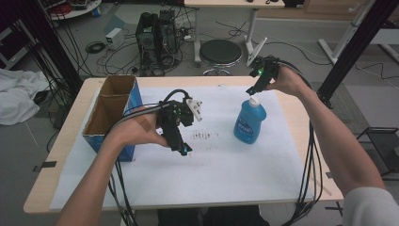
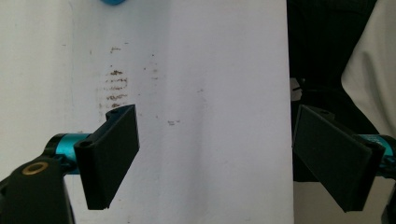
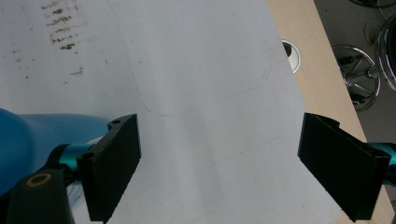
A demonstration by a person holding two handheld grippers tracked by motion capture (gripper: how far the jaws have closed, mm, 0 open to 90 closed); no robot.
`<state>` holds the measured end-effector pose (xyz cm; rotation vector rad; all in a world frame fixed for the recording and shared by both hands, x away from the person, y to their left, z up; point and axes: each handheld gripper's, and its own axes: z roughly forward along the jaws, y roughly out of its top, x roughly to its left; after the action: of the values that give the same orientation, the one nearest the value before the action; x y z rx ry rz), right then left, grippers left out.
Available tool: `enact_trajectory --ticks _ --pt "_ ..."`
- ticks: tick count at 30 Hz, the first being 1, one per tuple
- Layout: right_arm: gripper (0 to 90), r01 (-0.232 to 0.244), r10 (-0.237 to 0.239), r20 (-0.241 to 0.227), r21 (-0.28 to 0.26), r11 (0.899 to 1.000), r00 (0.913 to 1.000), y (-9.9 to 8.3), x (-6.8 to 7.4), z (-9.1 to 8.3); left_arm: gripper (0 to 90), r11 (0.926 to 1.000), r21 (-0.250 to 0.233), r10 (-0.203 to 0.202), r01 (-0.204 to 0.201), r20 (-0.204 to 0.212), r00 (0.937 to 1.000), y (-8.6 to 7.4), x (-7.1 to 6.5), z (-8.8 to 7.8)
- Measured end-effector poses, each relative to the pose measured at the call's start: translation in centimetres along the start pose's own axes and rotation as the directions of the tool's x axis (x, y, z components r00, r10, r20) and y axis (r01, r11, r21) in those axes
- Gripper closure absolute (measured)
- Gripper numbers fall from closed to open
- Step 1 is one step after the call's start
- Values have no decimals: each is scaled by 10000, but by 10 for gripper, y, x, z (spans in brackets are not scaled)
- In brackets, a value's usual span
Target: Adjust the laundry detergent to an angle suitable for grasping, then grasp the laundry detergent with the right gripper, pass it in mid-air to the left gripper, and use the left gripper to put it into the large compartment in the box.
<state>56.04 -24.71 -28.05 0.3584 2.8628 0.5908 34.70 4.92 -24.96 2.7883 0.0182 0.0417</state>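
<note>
A blue plastic bottle (image 1: pixel 250 120) with a white cap stands upright on the white sheet, right of the table's middle. My right gripper (image 1: pixel 256 87) hovers just above and behind its cap, jaws wide apart and holding nothing. In the right gripper view the bottle's blue body (image 3: pixel 32 137) shows at the lower left, beside the left jaw. My left gripper (image 1: pixel 181 146) is held over the middle of the sheet, pointing down, open and empty. The left gripper view shows both jaws spread over bare paper, with a sliver of the bottle (image 2: pixel 112 2) at the top edge.
An open blue cardboard box (image 1: pixel 112 113) with two compartments stands at the table's left side. Brown smudges (image 1: pixel 203 135) mark the white sheet (image 1: pixel 211 174) between the grippers. A stool (image 1: pixel 220 52) and computer gear (image 1: pixel 157 35) stand behind the table. Cables trail off the front edge.
</note>
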Motion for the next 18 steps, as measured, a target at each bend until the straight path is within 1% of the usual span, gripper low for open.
enact_trajectory --ticks 1,2,3,5,7,8,9,12,16,18 --pt "124 0 0 0 0 10000 10000 0 0 0 149 10000 53 47 -47 19 10000 0 0 0" --pt "125 5 -5 15 56 10000 10000 0 1 0 149 10000 8 -10 10 13 10000 0 -1 0" --pt "124 56 -56 67 8 10000 10000 2 1 0 149 9999 83 70 -70 42 10000 0 -1 0" --pt "124 -18 18 80 -38 10000 10000 3 1 0 149 10000 -15 -16 16 12 10000 -2 -3 0" --pt "124 35 -34 83 -52 10000 10000 3 1 0 149 10000 1 31 -31 22 10000 -3 -2 0" --pt "125 -24 24 74 39 10000 10000 4 1 0 149 10000 69 35 -36 39 10000 -3 -2 -1" --pt "124 0 0 82 77 10000 10000 4 2 0 149 10000 -1 2 -2 56 10000 -4 -2 -1" --pt "125 11 -12 60 150 9999 10000 5 3 1 149 10000 11 -4 4 36 10000 -4 -2 -1" --pt "125 36 -36 37 129 9999 10000 5 3 1 149 10000 -28 -4 4 -3 10000 -3 -5 -1" --pt "124 -13 12 57 68 10000 10000 4 2 0 149 10000 -68 14 -13 72 10000 -3 -7 0"
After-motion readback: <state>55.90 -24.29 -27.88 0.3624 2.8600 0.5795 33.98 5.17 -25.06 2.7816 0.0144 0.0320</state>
